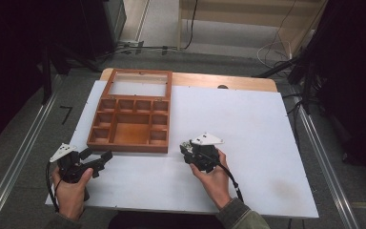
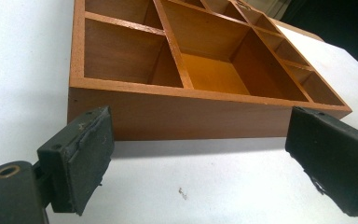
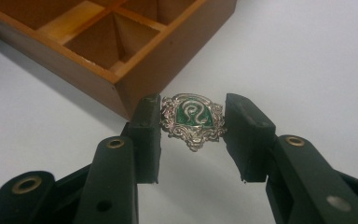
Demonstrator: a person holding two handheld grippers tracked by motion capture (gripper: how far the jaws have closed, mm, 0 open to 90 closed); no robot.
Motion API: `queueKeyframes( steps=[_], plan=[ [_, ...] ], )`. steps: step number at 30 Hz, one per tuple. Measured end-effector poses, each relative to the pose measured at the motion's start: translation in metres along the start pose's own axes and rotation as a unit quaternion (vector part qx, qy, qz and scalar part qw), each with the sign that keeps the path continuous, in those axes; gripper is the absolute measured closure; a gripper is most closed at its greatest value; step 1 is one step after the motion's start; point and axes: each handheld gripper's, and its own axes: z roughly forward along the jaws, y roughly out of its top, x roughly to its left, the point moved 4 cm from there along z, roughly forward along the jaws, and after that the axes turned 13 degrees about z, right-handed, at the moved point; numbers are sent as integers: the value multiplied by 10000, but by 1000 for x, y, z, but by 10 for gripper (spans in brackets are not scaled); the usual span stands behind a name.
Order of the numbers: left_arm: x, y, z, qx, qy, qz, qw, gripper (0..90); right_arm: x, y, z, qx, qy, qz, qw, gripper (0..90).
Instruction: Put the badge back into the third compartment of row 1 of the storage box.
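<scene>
Silver-and-green crest badge point(image 3: 193, 120) pinched edgewise by right gripper point(image 3: 193, 140) near wooden tray point(image 1: 132, 119) corner — could twist free; left gripper point(image 2: 198, 163) spread, empty.

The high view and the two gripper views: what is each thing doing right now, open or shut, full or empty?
Brown wooden compartment box: lid open, visible compartments empty.
Silver badge with green snake crest: between the right gripper's jaws.
Left gripper: open, empty.
Right gripper: shut on the badge.
</scene>
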Motion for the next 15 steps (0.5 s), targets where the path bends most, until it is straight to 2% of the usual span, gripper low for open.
queueKeyframes(
  steps=[15],
  plan=[
    [0, 1, -1, -27, -5, -25, 10000, 78, 9, 22, 8, -116, 88, -22, 9999, 555]
  ],
)
